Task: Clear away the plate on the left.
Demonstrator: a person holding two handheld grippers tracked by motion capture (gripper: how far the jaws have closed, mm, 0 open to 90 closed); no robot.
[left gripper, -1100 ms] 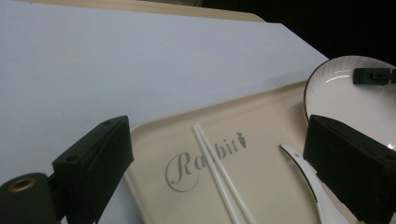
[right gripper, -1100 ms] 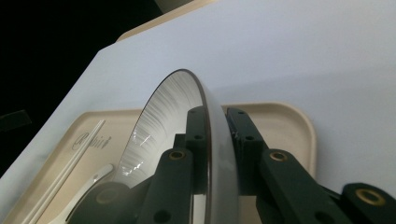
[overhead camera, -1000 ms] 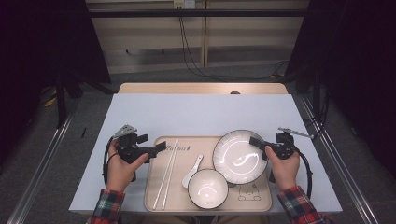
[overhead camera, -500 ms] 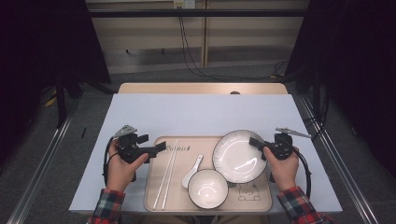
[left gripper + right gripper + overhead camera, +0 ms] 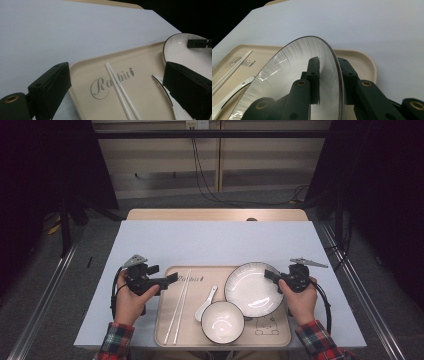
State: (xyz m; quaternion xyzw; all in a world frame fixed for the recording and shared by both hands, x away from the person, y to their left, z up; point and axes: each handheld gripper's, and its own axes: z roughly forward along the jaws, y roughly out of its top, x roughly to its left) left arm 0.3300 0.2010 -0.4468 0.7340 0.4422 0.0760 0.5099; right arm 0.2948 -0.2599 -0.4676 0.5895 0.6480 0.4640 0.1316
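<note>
White plate (image 5: 294, 82) — rim pinched between the shut jaws of the right gripper (image 5: 272, 276), one finger (image 5: 313, 77) inside the rim, the other outside. Since a second ago it has tilted up off the beige tray (image 5: 170, 332); lift looks begun. Past the inner finger: soup spoon (image 5: 206, 302), bowl (image 5: 222, 321), chopsticks (image 5: 179, 306). Left gripper (image 5: 170, 279) — jaws wide apart, holding nothing, now nearer the tray's corner.

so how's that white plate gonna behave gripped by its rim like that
The plate looks glazed and glossy, so it may slip between the right gripper's jaws, which pinch only its thin rim. Held at one edge, its wide body will probably lever downward and tilt. It seems stiff ceramic, likely to chip if it drops onto the tray or bowl.
</note>
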